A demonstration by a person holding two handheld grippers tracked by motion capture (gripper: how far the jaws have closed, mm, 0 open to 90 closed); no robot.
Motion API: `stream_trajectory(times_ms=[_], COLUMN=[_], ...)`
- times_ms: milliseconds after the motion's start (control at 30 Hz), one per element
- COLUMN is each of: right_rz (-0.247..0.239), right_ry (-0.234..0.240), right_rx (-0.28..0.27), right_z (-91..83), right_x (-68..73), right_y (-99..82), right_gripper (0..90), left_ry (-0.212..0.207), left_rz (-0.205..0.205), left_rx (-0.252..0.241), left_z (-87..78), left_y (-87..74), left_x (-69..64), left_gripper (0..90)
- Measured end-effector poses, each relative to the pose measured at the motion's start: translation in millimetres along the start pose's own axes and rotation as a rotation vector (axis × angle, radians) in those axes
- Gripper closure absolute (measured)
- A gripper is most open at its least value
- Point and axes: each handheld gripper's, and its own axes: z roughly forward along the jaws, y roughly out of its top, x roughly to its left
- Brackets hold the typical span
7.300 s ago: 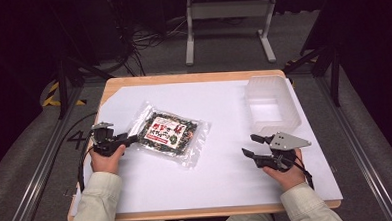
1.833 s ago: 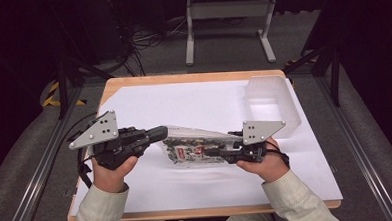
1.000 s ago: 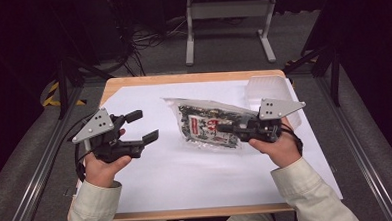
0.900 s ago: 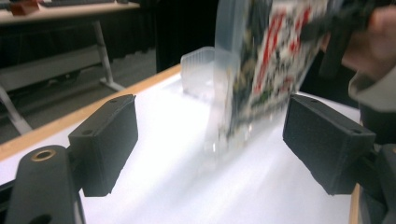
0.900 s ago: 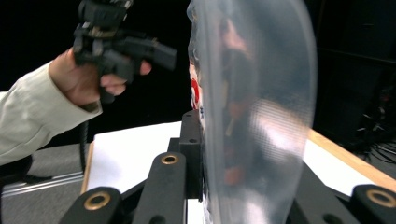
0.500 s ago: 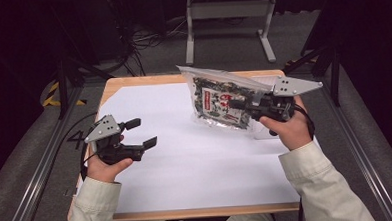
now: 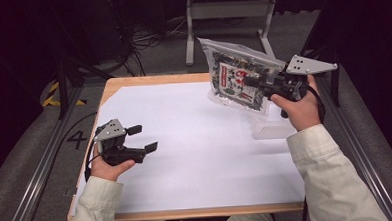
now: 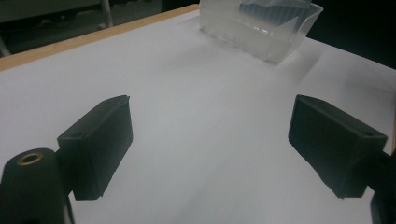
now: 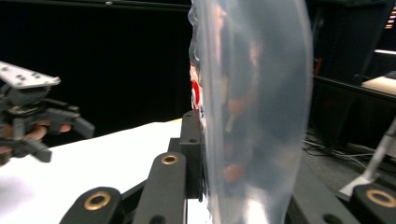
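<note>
A clear plastic bag with a dark printed snack pack inside [image 7: 237,78] hangs in the air over the table's far right, held upright. My right gripper [image 7: 250,82] is shut on its right edge; in the right gripper view the bag [image 9: 252,116] stands edge-on between the jaws. My left gripper [image 7: 142,138] rests low over the white sheet at the near left, open, with nothing between its fingers [image 8: 98,144]. The right gripper view also catches that left gripper [image 9: 70,128] farther off at its left edge.
A translucent plastic tub [image 7: 272,124] stands on the white sheet [image 7: 195,140] under the raised bag, and it appears at the top of the left gripper view [image 8: 261,28]. A metal stand [image 7: 227,11] and cables lie on the floor beyond the table.
My right gripper has lifted the bag off the sheet and carried it up and to the far right, above the tub. My left gripper let go earlier and drew back to the near left.
</note>
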Motion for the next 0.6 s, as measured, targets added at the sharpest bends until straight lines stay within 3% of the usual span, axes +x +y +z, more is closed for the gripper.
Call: stream_trajectory(times_ms=[167, 300, 600], right_rz=[0.000, 0.009, 0.012], right_ry=[-0.042, -0.074, -0.150], right_rx=[-0.011, -0.019, -0.026], right_z=[-3.9, -8.7, -20.7], right_x=[-15.2, -27.6, -52.3], right_y=[2.9, 4.1, -0.6], right_gripper=[75.4, 75.4, 75.4], left_ry=[-0.007, -0.024, 0.013], left_rz=[-0.020, -0.048, -0.059], left_rx=[0.024, -0.001, -0.052], left_z=[4.9, 7.9, 10.8], left_y=[-5.0, -10.0, -19.5], left_x=[4.3, 7.4, 12.3], left_gripper=[14.9, 12.8, 10.3])
